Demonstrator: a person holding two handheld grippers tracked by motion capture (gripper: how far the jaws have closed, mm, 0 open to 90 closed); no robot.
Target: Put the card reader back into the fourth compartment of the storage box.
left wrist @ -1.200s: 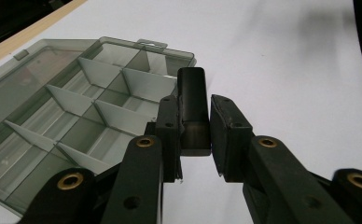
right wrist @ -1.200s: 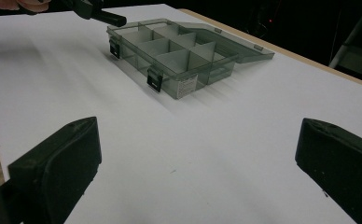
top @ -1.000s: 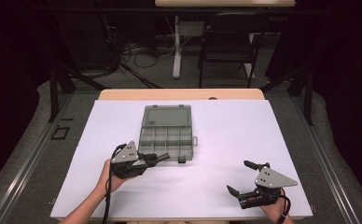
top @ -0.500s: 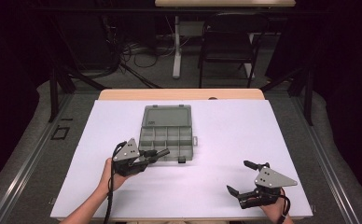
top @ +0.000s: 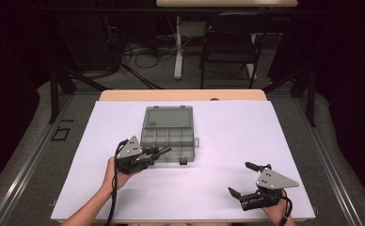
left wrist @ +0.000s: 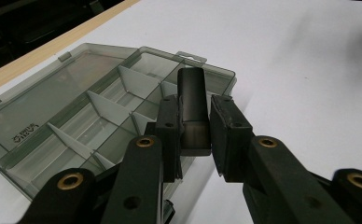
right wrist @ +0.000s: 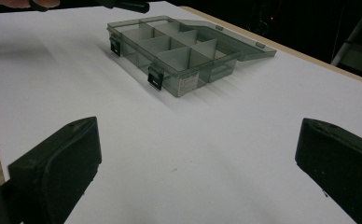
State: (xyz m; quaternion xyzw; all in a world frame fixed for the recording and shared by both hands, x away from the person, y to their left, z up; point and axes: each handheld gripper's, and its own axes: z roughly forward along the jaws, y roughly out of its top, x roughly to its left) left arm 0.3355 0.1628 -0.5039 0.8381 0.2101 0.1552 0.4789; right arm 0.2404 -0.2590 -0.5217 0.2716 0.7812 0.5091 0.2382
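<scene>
A smoky clear compartment box [top: 169,137] lies open in the middle of the white table, its lid [top: 167,117] flat behind it. The compartments [left wrist: 100,116] look bare. My left gripper [top: 161,151] hovers at the box's front left corner, shut on a short dark cylinder [left wrist: 191,93] that points over the near compartments. In the left gripper view, the left gripper [left wrist: 195,101] clamps the piece between its pads [left wrist: 228,126]. My right gripper [top: 240,179] rests open near the table's front right. Nothing lies between the wide-apart fingers of the right gripper [right wrist: 195,135], which face the box [right wrist: 179,51].
Black latches [right wrist: 154,77] stick out from the box's front wall. The white table surface [top: 227,136] stretches bare to the right of the box. A wooden strip [top: 180,95] edges the far side. A chair [top: 230,44] and cables stand on the floor beyond.
The left gripper has edged slightly toward the box's front edge with the dark cylinder in it. The right gripper has stayed where it was.
</scene>
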